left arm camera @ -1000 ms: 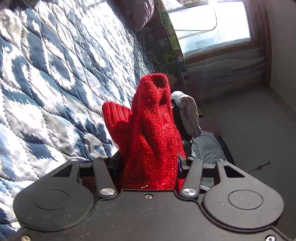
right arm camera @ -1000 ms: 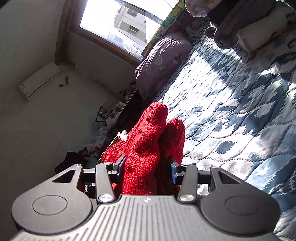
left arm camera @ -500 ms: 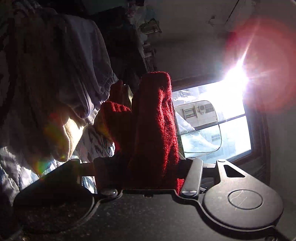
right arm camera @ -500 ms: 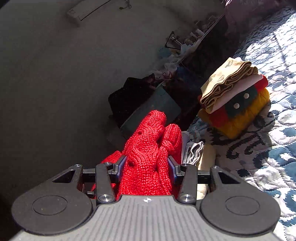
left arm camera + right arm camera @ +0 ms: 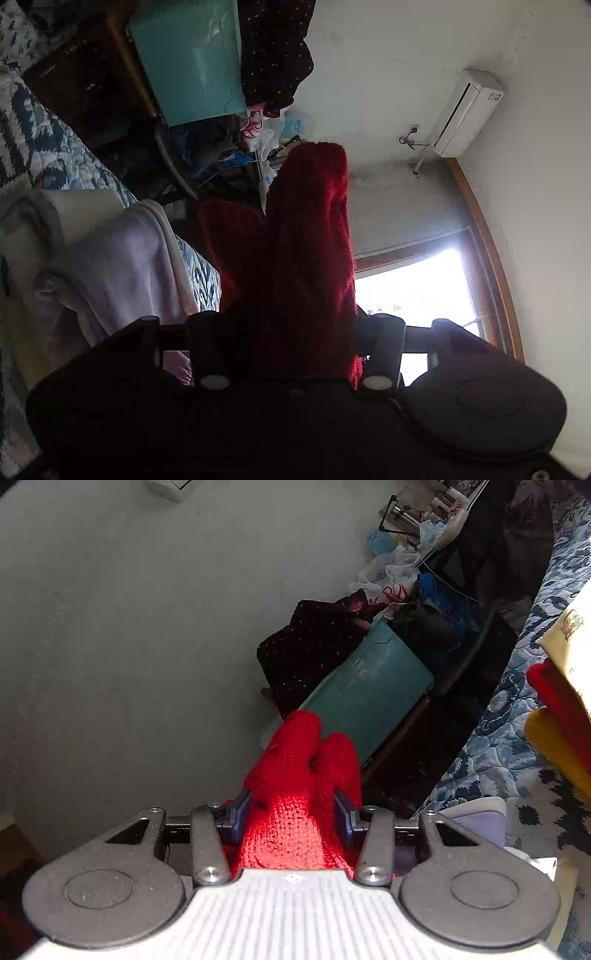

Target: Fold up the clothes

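Red knit (image 5: 306, 258) fills both tools; window (image 5: 410, 291) only left view.

The red knit (image 5: 306, 258) bunches up between the left gripper (image 5: 295, 343) fingers and covers their tips, and backlight from the window (image 5: 413, 291) turns that gripper body nearly black. In the right view the knit (image 5: 299, 794) likewise hides the right gripper (image 5: 291, 812) fingertips (only the blue pads' edges peek out). How the rest of the garment hangs cannot be told. The folded pile (image 5: 561, 709) is cut off by the right edge.
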`<action>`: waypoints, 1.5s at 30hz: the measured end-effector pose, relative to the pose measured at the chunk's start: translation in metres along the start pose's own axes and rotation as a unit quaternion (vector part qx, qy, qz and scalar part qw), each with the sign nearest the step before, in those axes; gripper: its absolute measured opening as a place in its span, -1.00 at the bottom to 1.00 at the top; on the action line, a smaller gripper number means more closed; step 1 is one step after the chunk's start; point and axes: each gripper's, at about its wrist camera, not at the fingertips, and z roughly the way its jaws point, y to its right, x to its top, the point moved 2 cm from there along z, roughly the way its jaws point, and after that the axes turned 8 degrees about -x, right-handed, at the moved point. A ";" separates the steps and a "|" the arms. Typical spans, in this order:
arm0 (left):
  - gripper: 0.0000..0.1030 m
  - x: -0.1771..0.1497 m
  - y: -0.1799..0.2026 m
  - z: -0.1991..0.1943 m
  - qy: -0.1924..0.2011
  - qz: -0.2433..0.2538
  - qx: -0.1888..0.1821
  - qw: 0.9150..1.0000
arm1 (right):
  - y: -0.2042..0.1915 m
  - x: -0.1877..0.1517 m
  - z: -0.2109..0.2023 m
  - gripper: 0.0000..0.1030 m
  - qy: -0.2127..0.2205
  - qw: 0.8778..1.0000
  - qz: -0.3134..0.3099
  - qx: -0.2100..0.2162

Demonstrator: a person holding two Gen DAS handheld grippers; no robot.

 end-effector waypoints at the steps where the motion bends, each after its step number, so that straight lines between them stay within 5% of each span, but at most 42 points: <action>1: 0.00 0.004 -0.012 0.006 -0.002 -0.011 0.014 1.000 | 0.014 -0.003 0.009 -0.10 -0.007 1.000 0.009 -0.027; 2: 0.00 0.003 -0.040 0.014 -0.014 -0.038 0.056 0.998 | 0.038 -0.009 0.026 -0.10 -0.023 0.996 0.036 -0.073; 4: -0.02 0.001 -0.075 0.017 -0.025 -0.059 0.068 0.996 | 0.079 -0.027 0.043 -0.10 -0.043 0.985 0.093 -0.135; 6: -0.03 0.003 -0.076 0.018 -0.030 -0.048 0.065 0.996 | 0.082 -0.031 0.040 -0.10 -0.029 0.988 0.102 -0.113; 11: 0.01 0.004 -0.071 0.021 -0.039 -0.049 0.074 0.995 | 0.059 -0.028 0.036 -0.06 -0.021 0.986 0.046 -0.160; 14: 0.23 0.006 -0.063 0.024 -0.058 -0.045 0.056 0.996 | 0.042 -0.024 0.024 0.13 0.000 0.983 0.018 -0.183; 15: 0.50 0.008 -0.061 0.023 -0.063 -0.046 0.049 0.996 | 0.037 -0.023 0.017 0.13 0.006 0.982 0.012 -0.189; 19: 0.87 0.012 -0.042 0.014 -0.075 -0.035 0.060 0.995 | 0.022 -0.024 -0.023 0.15 0.029 0.978 -0.008 -0.206; 24: 0.89 0.023 -0.026 -0.006 -0.066 -0.029 0.056 0.996 | 0.007 -0.039 -0.092 0.32 0.026 0.969 -0.041 -0.244; 28: 0.91 0.017 -0.009 -0.034 -0.069 0.037 0.072 0.994 | -0.006 -0.070 -0.150 0.56 0.007 0.953 -0.084 -0.292; 32: 0.97 -0.016 -0.001 -0.056 -0.119 0.094 0.092 0.984 | -0.018 -0.121 -0.213 0.77 -0.008 0.929 -0.126 -0.349; 35: 0.98 -0.056 0.002 -0.061 -0.179 0.138 0.108 0.968 | -0.023 -0.164 -0.268 0.94 -0.001 0.905 -0.128 -0.405; 37: 0.98 -0.095 0.006 -0.059 -0.241 0.176 0.109 0.948 | -0.026 -0.188 -0.300 0.97 0.013 0.892 -0.115 -0.438; 41: 0.99 -0.183 0.024 -0.063 -0.334 0.278 0.118 0.893 | -0.033 -0.233 -0.362 0.98 0.054 0.875 -0.066 -0.477; 45: 0.99 -0.275 0.043 -0.082 -0.417 0.357 0.086 0.831 | -0.048 -0.268 -0.421 0.99 0.109 0.830 -0.014 -0.546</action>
